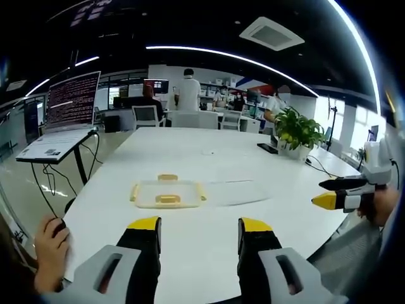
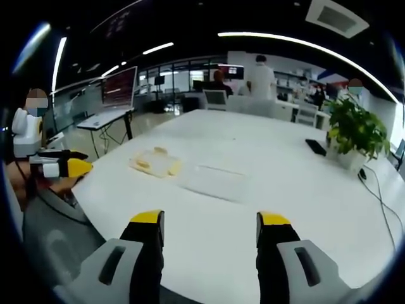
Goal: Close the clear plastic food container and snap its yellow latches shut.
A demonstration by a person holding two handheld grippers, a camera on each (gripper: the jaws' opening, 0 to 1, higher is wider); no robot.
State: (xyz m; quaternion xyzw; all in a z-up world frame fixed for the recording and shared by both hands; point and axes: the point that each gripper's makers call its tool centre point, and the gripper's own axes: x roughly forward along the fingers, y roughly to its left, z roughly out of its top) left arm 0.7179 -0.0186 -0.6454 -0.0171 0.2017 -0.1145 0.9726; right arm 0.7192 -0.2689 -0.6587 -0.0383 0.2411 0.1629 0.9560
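Container open on tabletop, both tongs spread and empty, approach not yet begun.

Left gripper view: the left tongs (image 1: 199,231) stand wide apart, gripping nothing, aimed at the clear container base (image 1: 168,193), which sits flat near the tabletop (image 1: 209,152) edge with yellow latches (image 1: 168,199) showing at its near, far and side walls; its contents cannot be made out. The clear lid (image 1: 237,191) lies just beside it, to its right, apart from the base. The right tongs (image 1: 335,193) enter from the right.

Right gripper view: the right tongs (image 2: 210,228) are likewise spread and empty. The container base (image 2: 155,162) and lid (image 2: 212,180) lie ahead; the left tongs (image 2: 63,166) hover off the tabletop (image 2: 266,152) edge.
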